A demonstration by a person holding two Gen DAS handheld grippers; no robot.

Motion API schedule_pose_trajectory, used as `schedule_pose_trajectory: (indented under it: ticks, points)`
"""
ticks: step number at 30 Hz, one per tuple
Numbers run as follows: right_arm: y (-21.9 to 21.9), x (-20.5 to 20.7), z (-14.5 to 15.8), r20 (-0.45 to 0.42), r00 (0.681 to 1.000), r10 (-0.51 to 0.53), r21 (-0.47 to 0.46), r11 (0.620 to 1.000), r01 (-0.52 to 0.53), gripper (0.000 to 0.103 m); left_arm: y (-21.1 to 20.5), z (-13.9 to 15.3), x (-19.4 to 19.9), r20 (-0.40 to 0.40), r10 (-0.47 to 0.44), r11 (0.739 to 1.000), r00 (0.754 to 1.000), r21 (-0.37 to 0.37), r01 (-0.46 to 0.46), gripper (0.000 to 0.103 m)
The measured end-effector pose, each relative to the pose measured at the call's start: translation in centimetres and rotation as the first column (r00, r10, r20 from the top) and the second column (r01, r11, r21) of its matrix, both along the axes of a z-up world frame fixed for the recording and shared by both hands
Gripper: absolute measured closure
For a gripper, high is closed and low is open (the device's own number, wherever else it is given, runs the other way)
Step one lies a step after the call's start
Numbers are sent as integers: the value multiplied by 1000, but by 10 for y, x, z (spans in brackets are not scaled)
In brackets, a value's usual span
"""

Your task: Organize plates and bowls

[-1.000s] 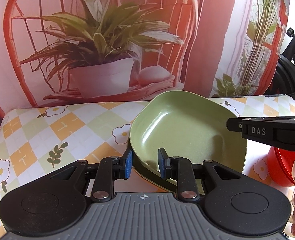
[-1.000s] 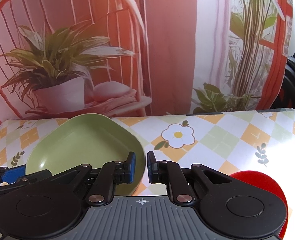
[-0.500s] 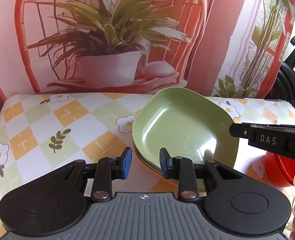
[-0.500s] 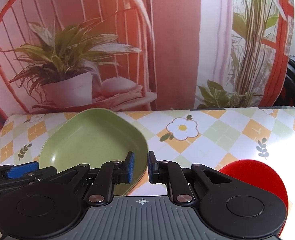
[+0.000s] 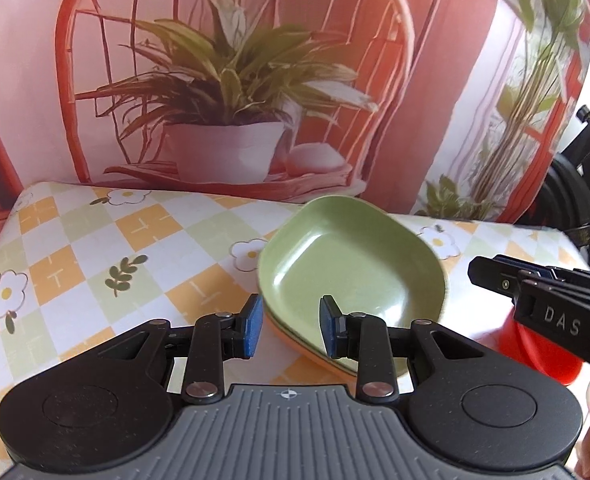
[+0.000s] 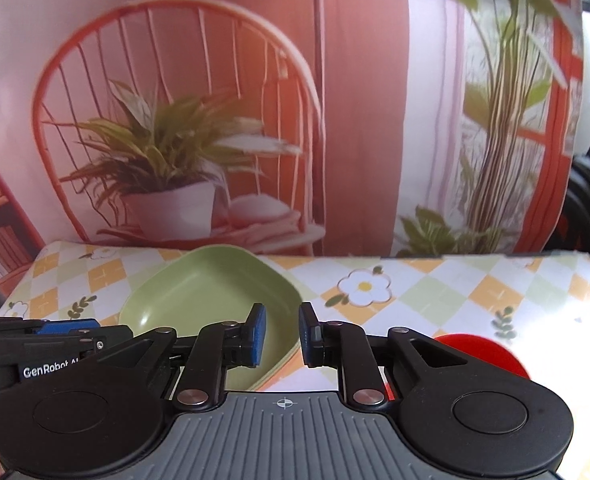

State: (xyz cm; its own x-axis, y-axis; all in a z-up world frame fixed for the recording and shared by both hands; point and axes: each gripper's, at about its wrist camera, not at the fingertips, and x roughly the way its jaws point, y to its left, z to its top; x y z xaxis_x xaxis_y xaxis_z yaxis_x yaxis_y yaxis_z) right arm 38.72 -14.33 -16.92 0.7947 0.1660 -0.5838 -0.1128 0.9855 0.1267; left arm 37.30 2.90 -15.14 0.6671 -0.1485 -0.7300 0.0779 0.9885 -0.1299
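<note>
The left gripper (image 5: 287,328) is empty, its blue-padded jaws parted, with a green plate (image 5: 351,276) lying just ahead of and slightly right of its fingertips. The plate is rounded-square, shallow and glossy, and tops a stack; an orange rim (image 5: 295,336) shows beneath its near edge. The stack rests on a tablecloth (image 5: 75,264) checked in orange and pale green with daisies. The right gripper (image 6: 282,334) is likewise empty, jaws narrowly apart; the same green plate lies ahead to its left, a red bowl (image 6: 491,354) just to its right.
</note>
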Motion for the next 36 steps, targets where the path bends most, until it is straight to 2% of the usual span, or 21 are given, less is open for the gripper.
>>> schedule_pose_trajectory:
  ticks: [3,7,9,15,23,36]
  points:
    - [-9,-14,7,40,999,3,-1,1000,-3,86,-5,4,-8,5,4,1000,1000,-27,-3,71]
    - [-15,-36,15,135,990,31,-83,996,-20,86,-13,5,-18,-9,20,997,1000,-78,-21,71]
    - [-21,-46,17,166,985,37,-92,996,-22,86,-20,6,-23,-1,17,997,1000,-81,-17,71]
    - [-41,-67,13,197,980,27,-91,996,-9,85,-45,7,-39,22,-33,996,999,-82,35,71]
    - [-73,-85,2,197,979,-52,-47,997,63,81,-74,8,-48,54,-104,992,993,-64,108,70]
    - [-142,-81,-31,88,965,-245,66,968,240,81,-122,4,-36,46,-258,965,965,-43,260,66]
